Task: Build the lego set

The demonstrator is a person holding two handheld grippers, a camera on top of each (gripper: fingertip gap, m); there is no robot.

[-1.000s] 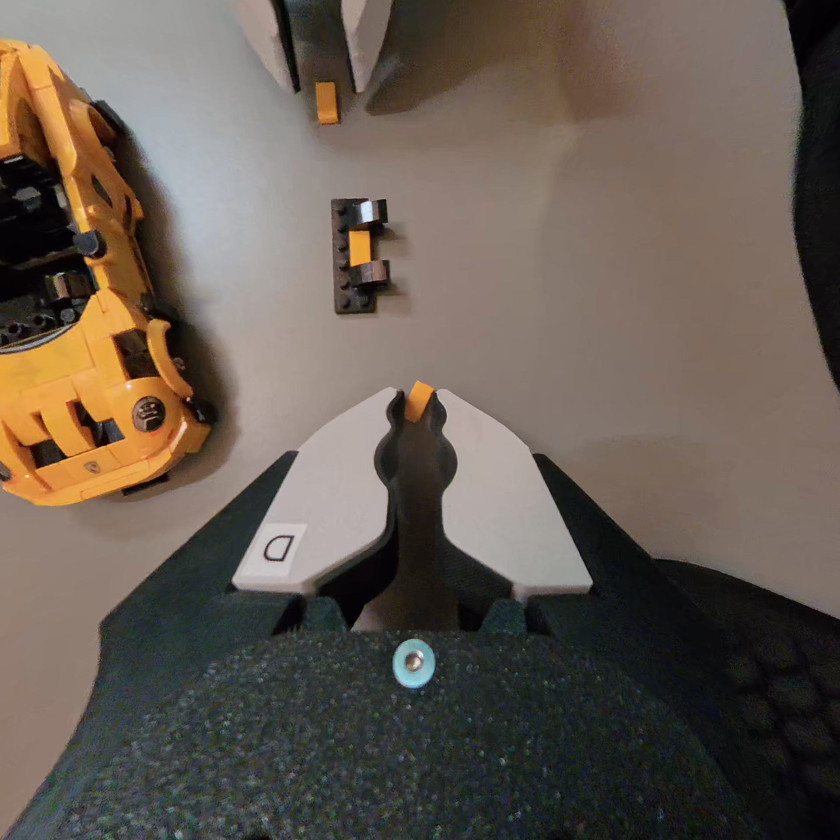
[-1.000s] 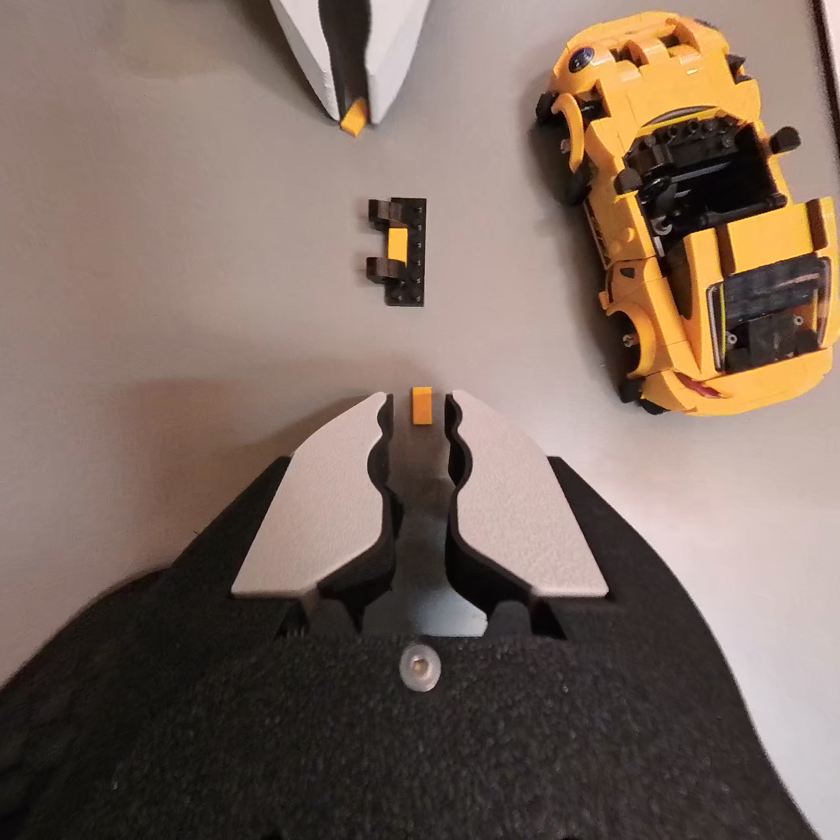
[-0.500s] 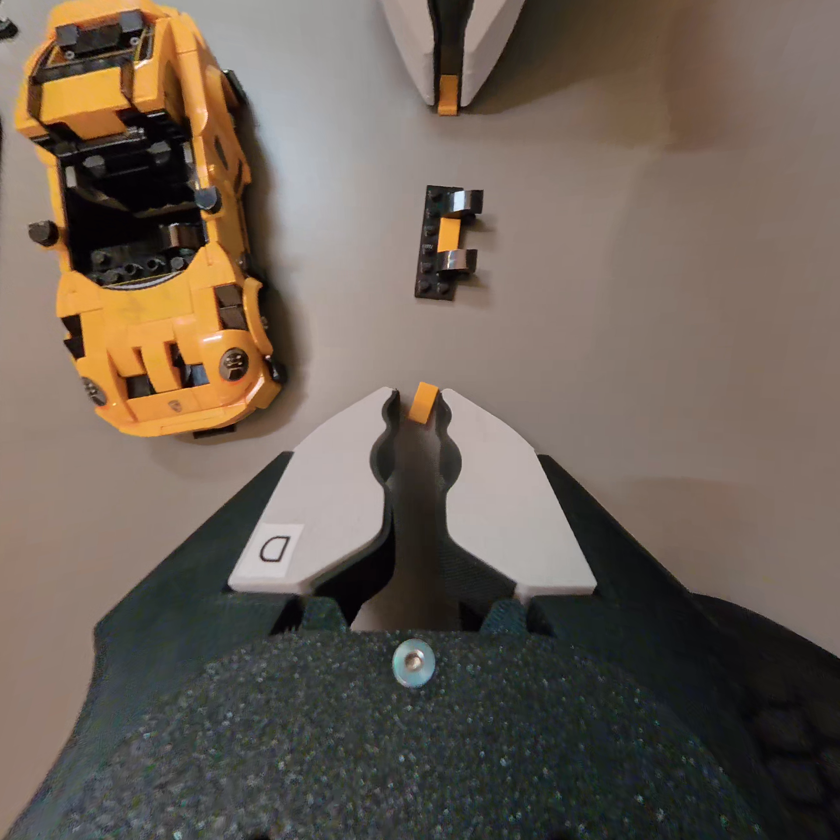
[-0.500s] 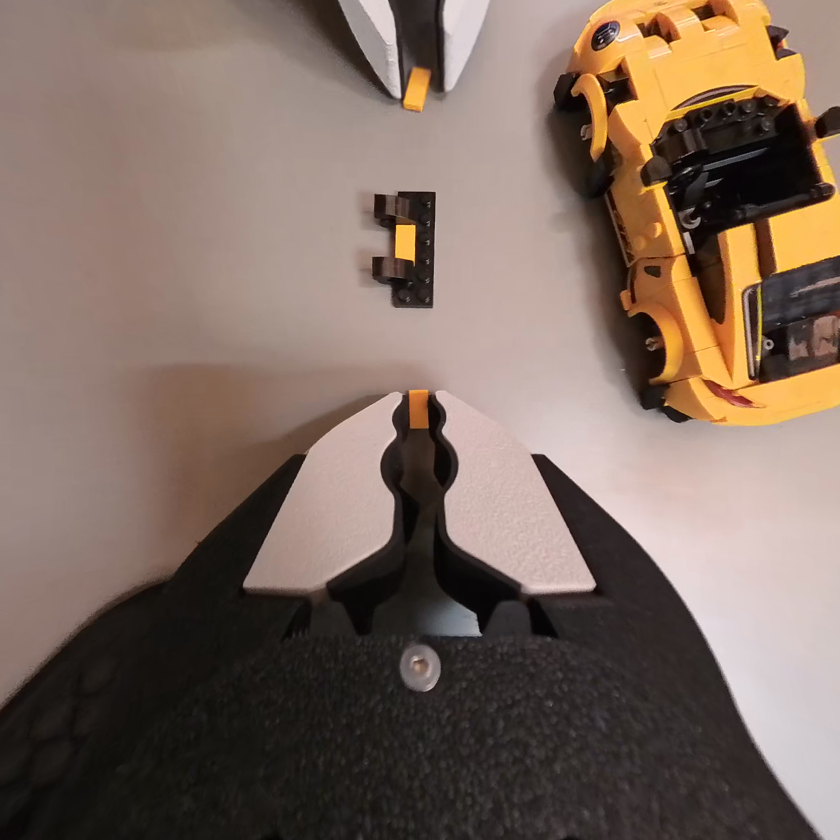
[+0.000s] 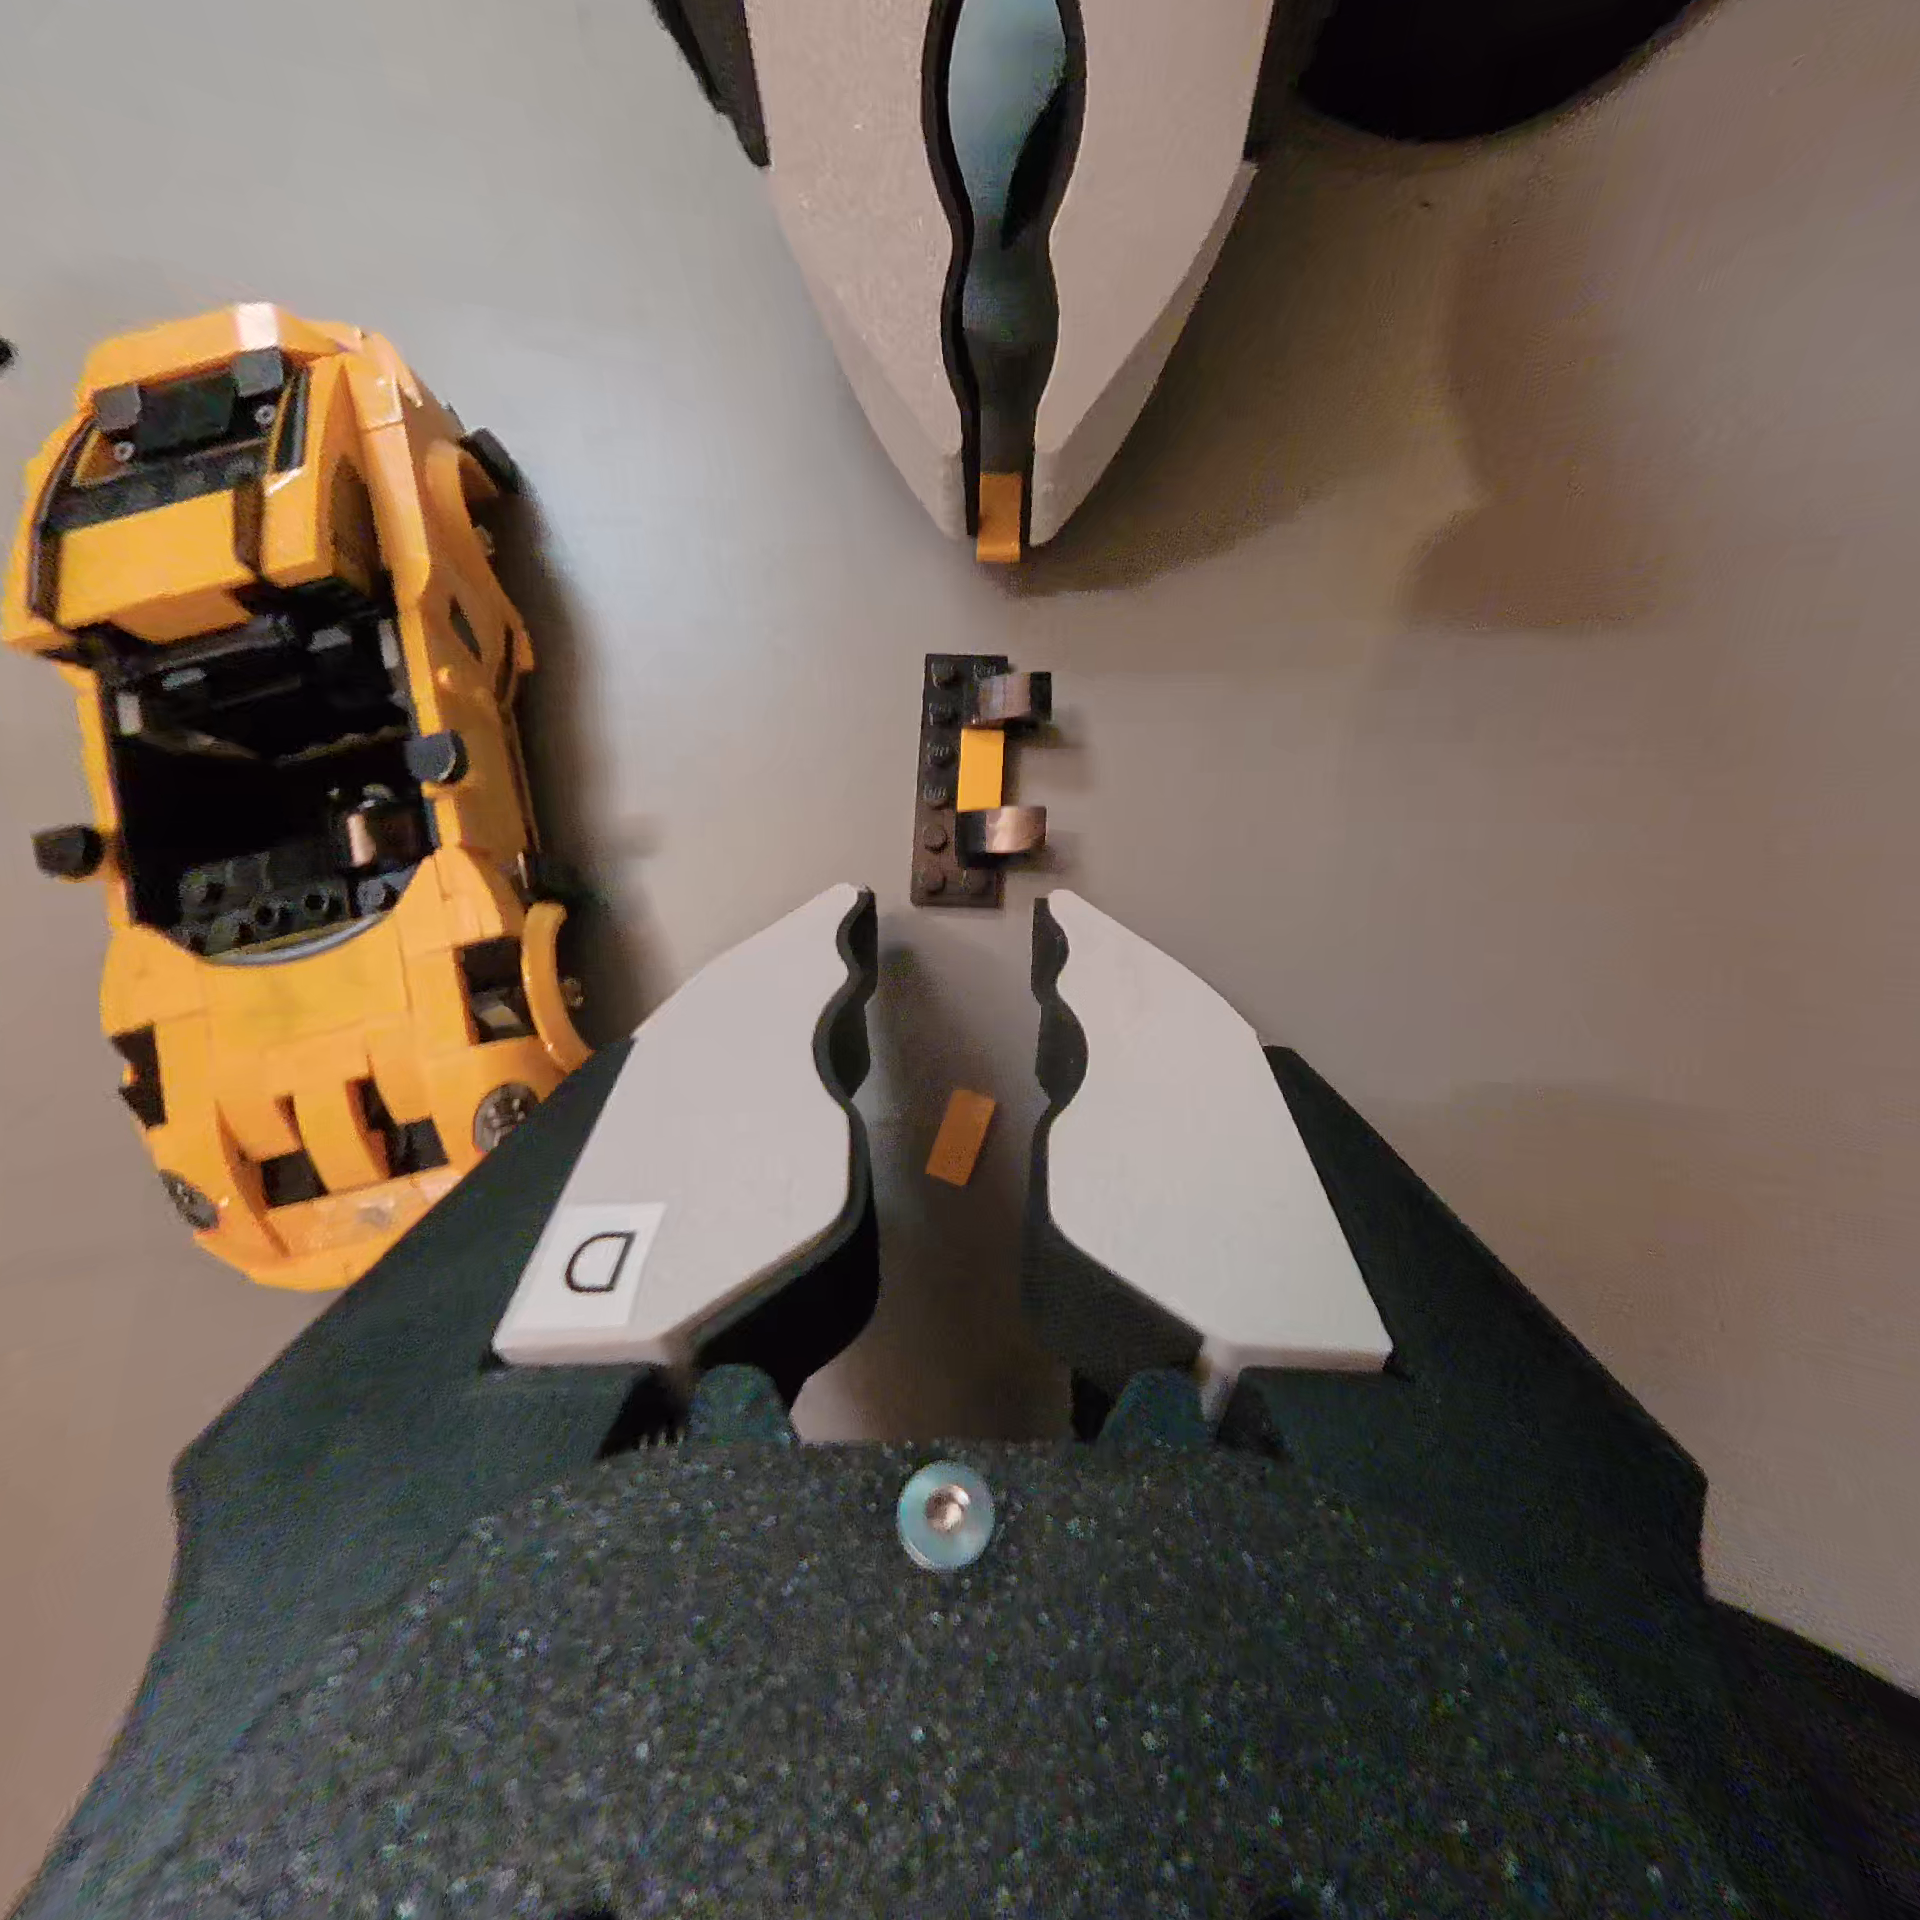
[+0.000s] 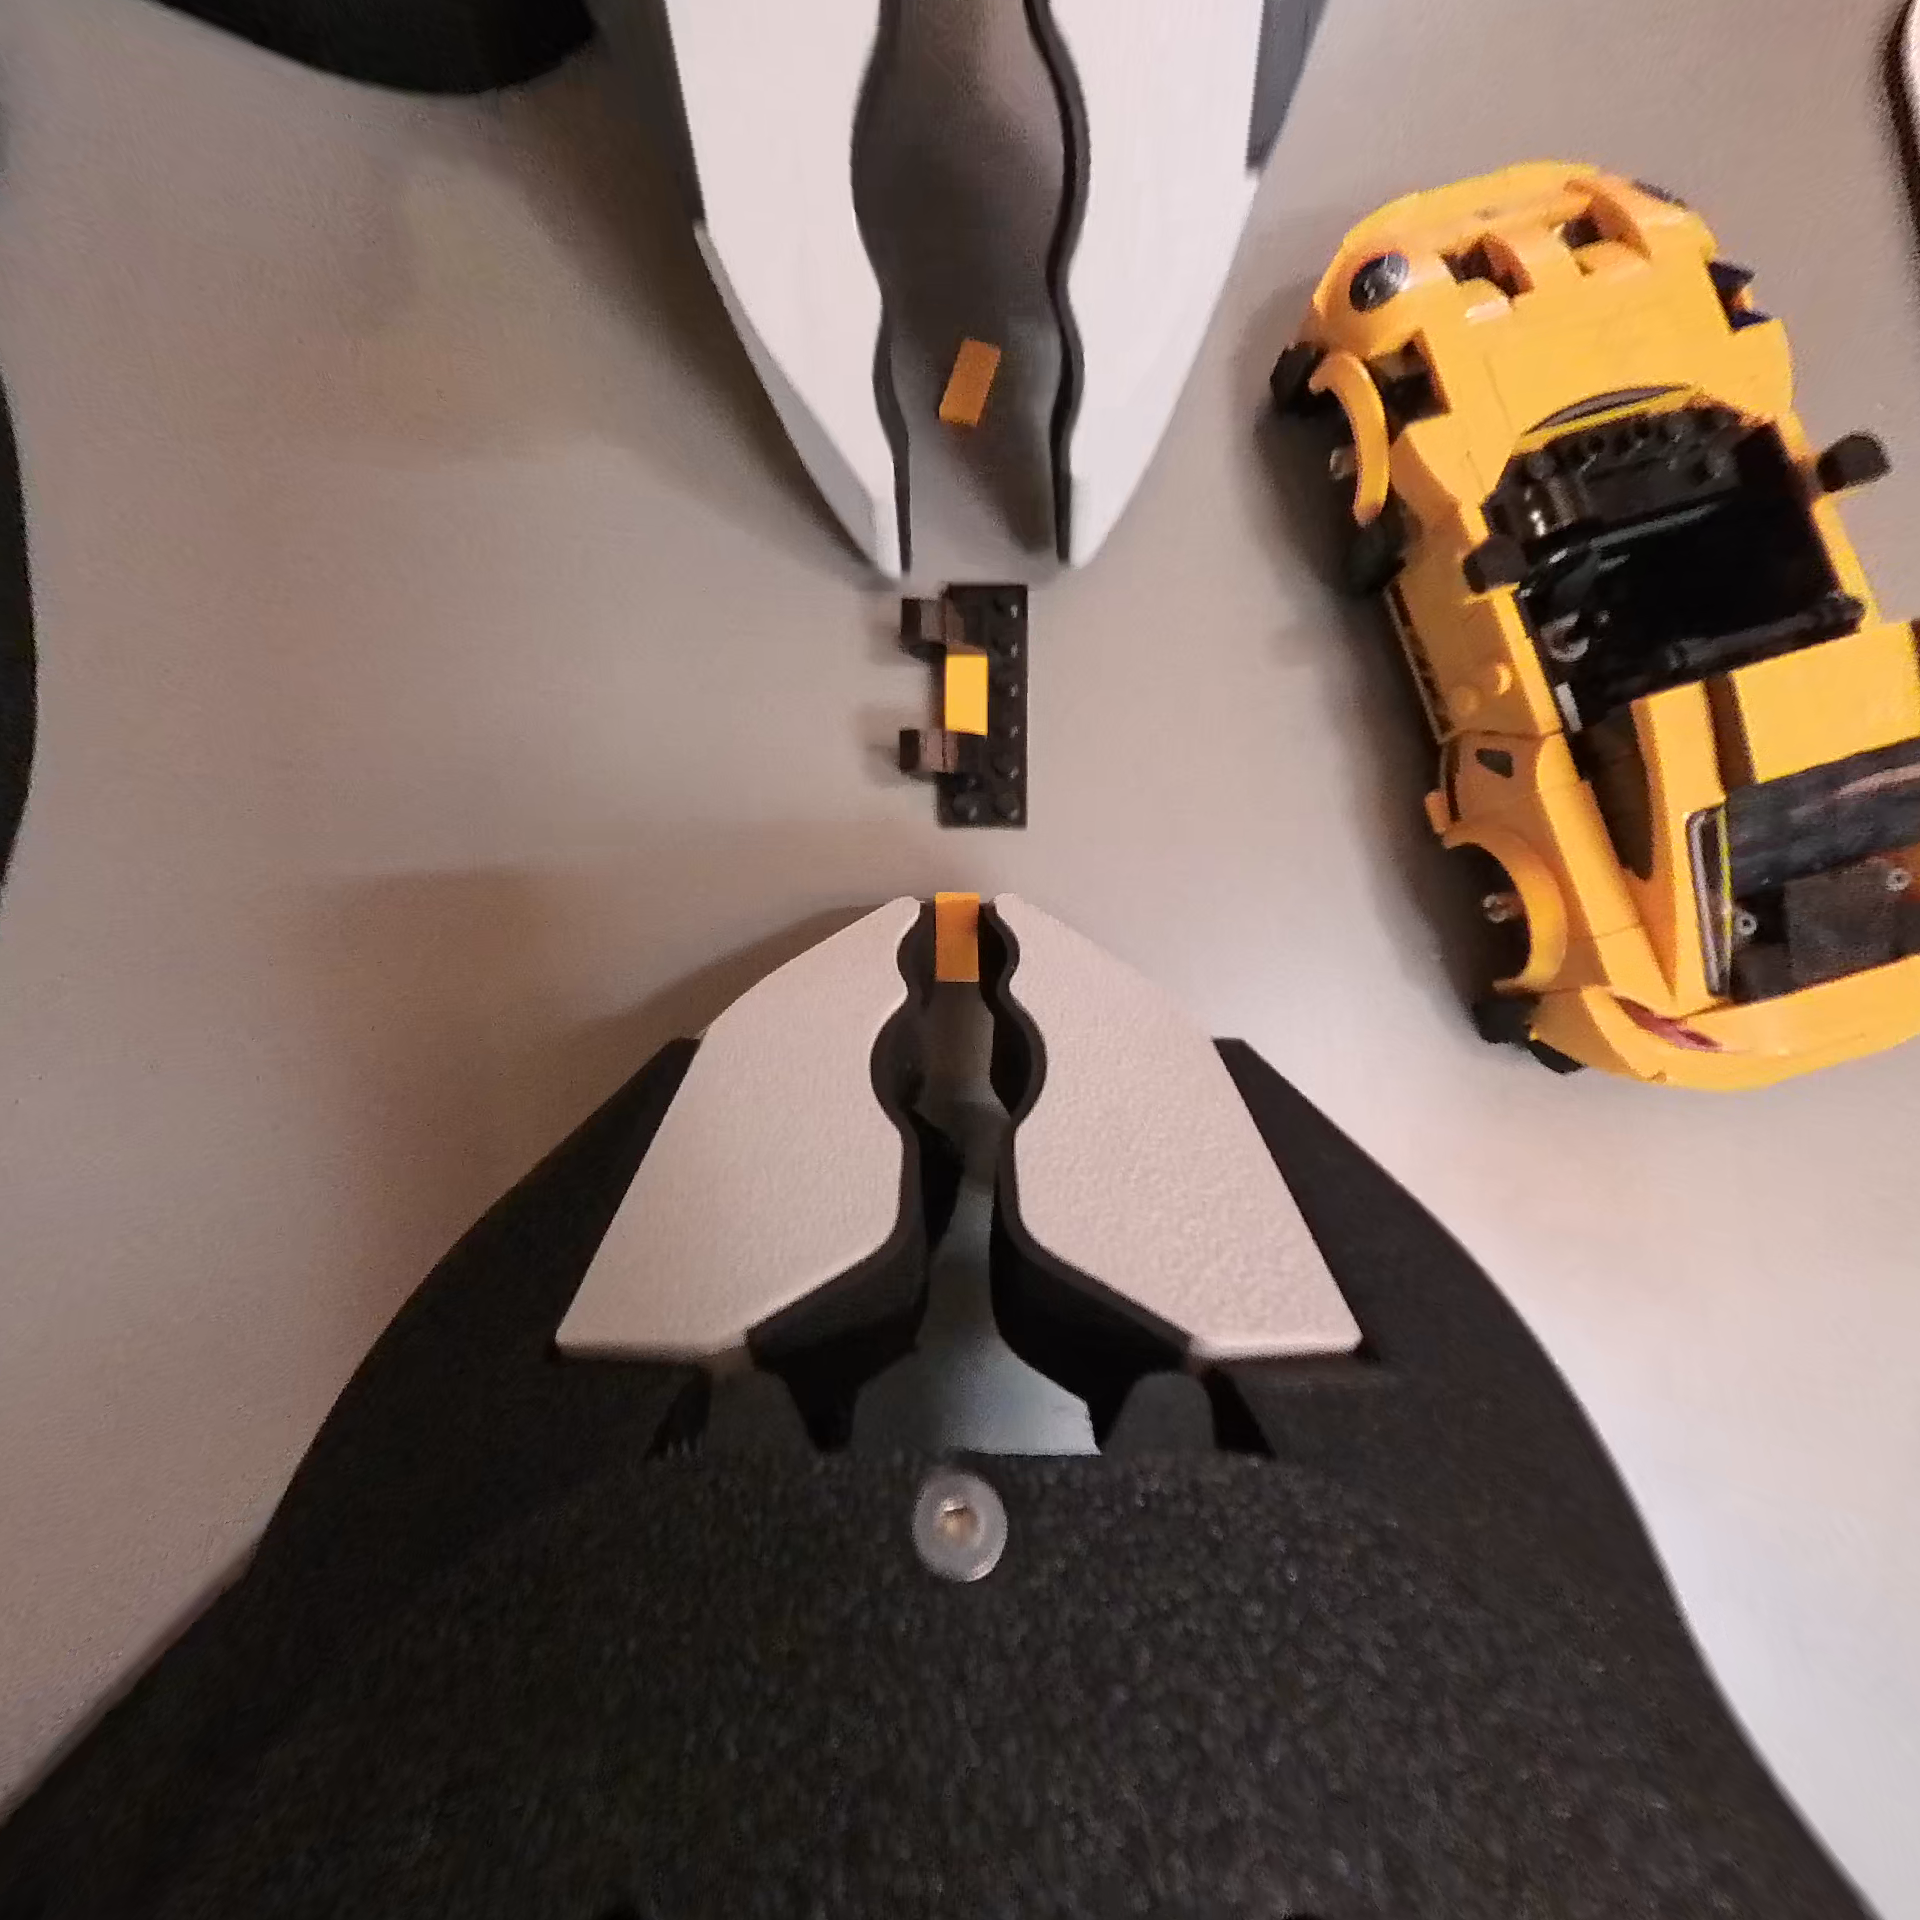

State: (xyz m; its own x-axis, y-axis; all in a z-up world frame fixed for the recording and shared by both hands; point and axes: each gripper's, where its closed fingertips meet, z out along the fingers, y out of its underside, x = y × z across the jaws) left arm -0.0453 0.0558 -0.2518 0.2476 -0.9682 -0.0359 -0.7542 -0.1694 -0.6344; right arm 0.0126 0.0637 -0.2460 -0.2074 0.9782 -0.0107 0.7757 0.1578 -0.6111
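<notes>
A small black studded lego plate carrying an orange tile between two dark curved clips [image 5: 961,779] lies on the plain grey counter [image 5: 1558,935], between the two facing tongs. The left tongs [image 5: 951,904] stand spread just before its near end, and a loose flat orange tile [image 5: 958,1136] lies on the counter between their fingers. Beyond the plate's far end the right tongs [image 6: 958,902] pinch a second small orange tile [image 6: 957,935], and the yellow-orange lego sports car with a black open cabin [image 5: 281,790] sits on the counter well apart from the plate, left of it in the left wrist view.
</notes>
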